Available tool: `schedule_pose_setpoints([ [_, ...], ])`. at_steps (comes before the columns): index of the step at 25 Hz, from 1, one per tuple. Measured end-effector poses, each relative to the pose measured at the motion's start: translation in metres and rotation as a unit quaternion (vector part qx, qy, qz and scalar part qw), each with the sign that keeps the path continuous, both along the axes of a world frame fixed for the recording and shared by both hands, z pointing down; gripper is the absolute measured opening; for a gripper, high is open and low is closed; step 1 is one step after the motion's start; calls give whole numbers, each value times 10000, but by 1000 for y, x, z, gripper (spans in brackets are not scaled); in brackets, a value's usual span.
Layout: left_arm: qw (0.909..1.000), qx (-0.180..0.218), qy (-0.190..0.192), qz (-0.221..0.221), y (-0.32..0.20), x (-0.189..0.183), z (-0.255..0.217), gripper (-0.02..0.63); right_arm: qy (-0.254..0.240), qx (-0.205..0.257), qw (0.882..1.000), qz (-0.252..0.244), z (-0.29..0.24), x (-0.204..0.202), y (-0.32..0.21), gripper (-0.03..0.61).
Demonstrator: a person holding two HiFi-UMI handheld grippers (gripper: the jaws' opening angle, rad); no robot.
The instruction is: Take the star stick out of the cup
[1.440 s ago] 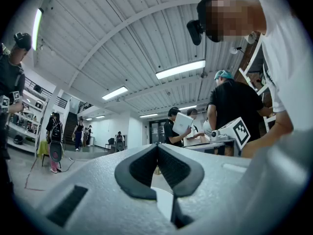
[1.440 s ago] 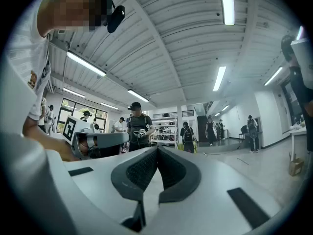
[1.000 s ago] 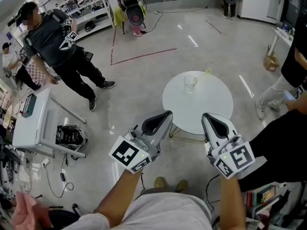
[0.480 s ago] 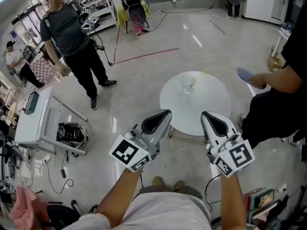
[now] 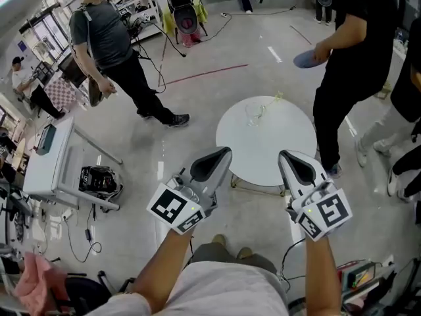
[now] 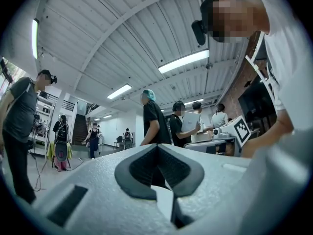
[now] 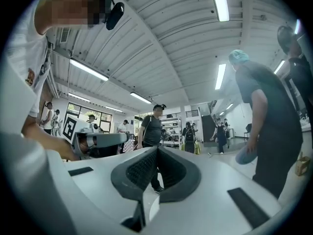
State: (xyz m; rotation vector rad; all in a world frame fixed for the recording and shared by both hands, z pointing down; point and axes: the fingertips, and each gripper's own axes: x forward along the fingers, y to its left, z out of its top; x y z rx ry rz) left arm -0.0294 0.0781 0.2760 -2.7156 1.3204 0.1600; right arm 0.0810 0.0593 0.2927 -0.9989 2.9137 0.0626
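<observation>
In the head view a clear glass cup (image 5: 254,114) stands on the far side of a round white table (image 5: 276,150). A thin star stick (image 5: 277,98) with a yellowish tip leans out of it toward the far right. My left gripper (image 5: 222,155) and right gripper (image 5: 287,158) are held side by side above the floor, just short of the table's near edge and well away from the cup. Both are shut and hold nothing. The left gripper view shows that gripper (image 6: 157,147) tilted up at the ceiling with its jaws together, and the right gripper (image 7: 156,149) is the same. Neither gripper view shows the cup.
A person in black (image 5: 358,51) stands right against the table's right side, holding a flat blue-grey thing. A person in a grey shirt (image 5: 108,41) walks at the far left. A white cart (image 5: 43,173) and a black bag (image 5: 99,180) sit on the floor at left.
The person in black has stepped in close beside the table's right side. The person in grey has walked toward the right. My grippers have hardly moved.
</observation>
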Motion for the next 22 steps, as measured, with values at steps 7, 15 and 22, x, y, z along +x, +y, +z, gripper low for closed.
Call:
schedule_pose_setpoints([
  [7, 10000, -37, -30, -8, -11, 1, 2, 14, 13, -27, 10000, -1, 2, 2, -11, 12],
  [15, 9999, -21, 19, 105, -50, -3, 10, 14, 133, -38, 9998, 127, 9, 0, -44, 11],
  [22, 9997, -79, 21, 242, -101, -11, 21, 15, 210, -128, 9992, 322, 20, -6, -91, 12],
])
